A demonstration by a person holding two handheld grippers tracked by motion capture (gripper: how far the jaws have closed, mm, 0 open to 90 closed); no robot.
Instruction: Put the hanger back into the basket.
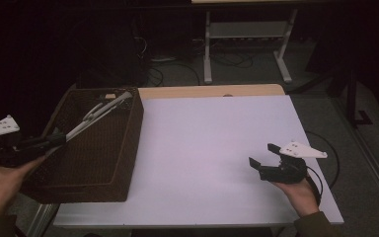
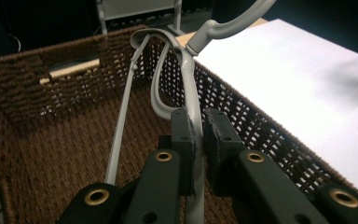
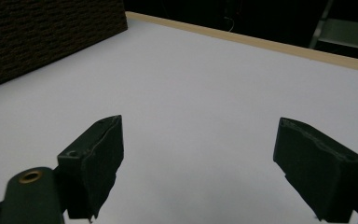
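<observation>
Your worktop (image 1: 212,148) is a pale, matte white sheet with a strip of light wood showing along its far edge, and most of it lies bare under dim light. At its left end stands a dark brown wicker basket (image 1: 128,148), its woven walls open enough to let light through. Your left tool (image 1: 54,139) reaches in over the basket's near left wall, its jaws clamped together on the grey stem of a hanger (image 1: 101,112). In the left gripper view the hanger (image 2: 189,88) runs from the pads (image 2: 182,135) up and away across the inside of the basket (image 2: 51,154), with its curved hook rising past the far right rim toward the white surface. Your right tool (image 1: 264,155) hangs over the near right part of the worktop, well apart from the basket, its jaws spread wide with nothing between them; the right gripper view shows the bare white sheet under the right tool (image 3: 198,163). Beyond the worktop the room is dark, with a grey floor, loose cables and the pale metal legs of another table (image 1: 246,44).
</observation>
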